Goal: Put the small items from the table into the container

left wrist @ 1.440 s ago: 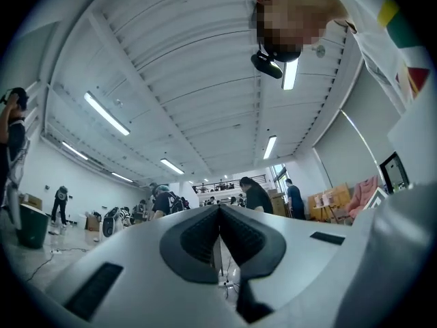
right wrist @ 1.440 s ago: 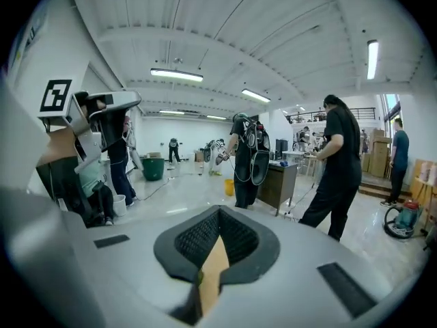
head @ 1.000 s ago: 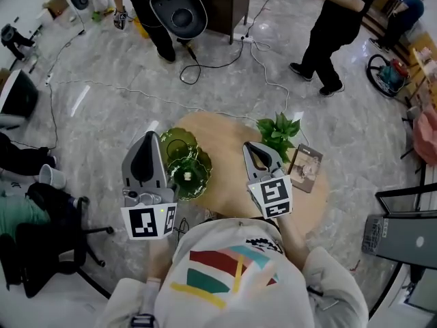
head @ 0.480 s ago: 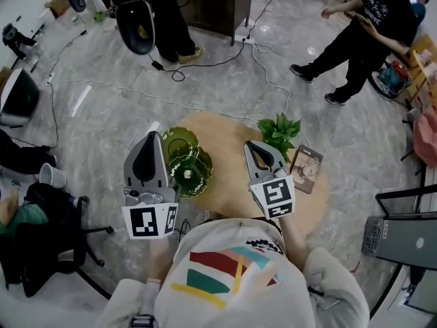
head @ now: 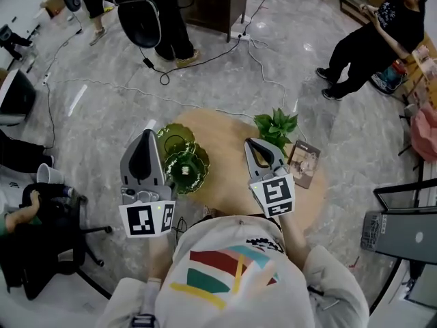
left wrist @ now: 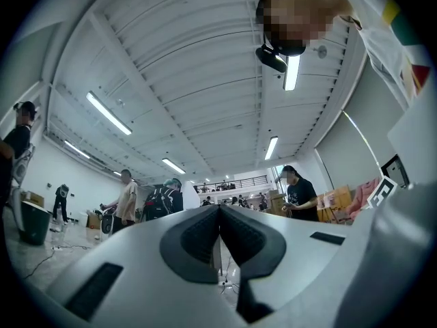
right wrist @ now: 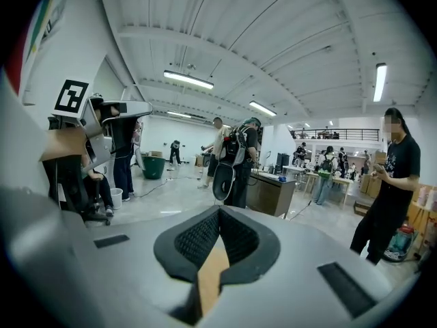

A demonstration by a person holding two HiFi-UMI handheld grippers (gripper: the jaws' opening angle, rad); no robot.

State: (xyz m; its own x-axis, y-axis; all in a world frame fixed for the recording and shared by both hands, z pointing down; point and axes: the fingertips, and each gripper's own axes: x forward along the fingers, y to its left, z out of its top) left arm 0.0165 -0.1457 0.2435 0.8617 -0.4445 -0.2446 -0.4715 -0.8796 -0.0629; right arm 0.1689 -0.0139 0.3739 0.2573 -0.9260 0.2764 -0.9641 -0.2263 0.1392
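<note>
A round wooden table [head: 225, 183] stands below me. At its left sit two green glass dishes, the far dish [head: 175, 141] and the near dish [head: 193, 176]. A small pale item [head: 184, 171] lies in the near dish. My left gripper [head: 145, 134] hovers beside the dishes at the table's left edge, shut with nothing in it. Its closed tips [left wrist: 219, 209] point out over the room. My right gripper [head: 253, 143] hangs over the middle of the table, also shut and empty. In the right gripper view its tips [right wrist: 218, 212] meet and the tabletop shows through the slot below them.
A potted green plant [head: 276, 126] stands at the table's far edge and a booklet [head: 304, 164] lies at its right. Cables run across the marble floor. People stand further off; a chair with a seated person [head: 41, 210] is at the left.
Both grippers have stayed where they were, shut. The people in the background have walked on, and the head view has shifted a little.
</note>
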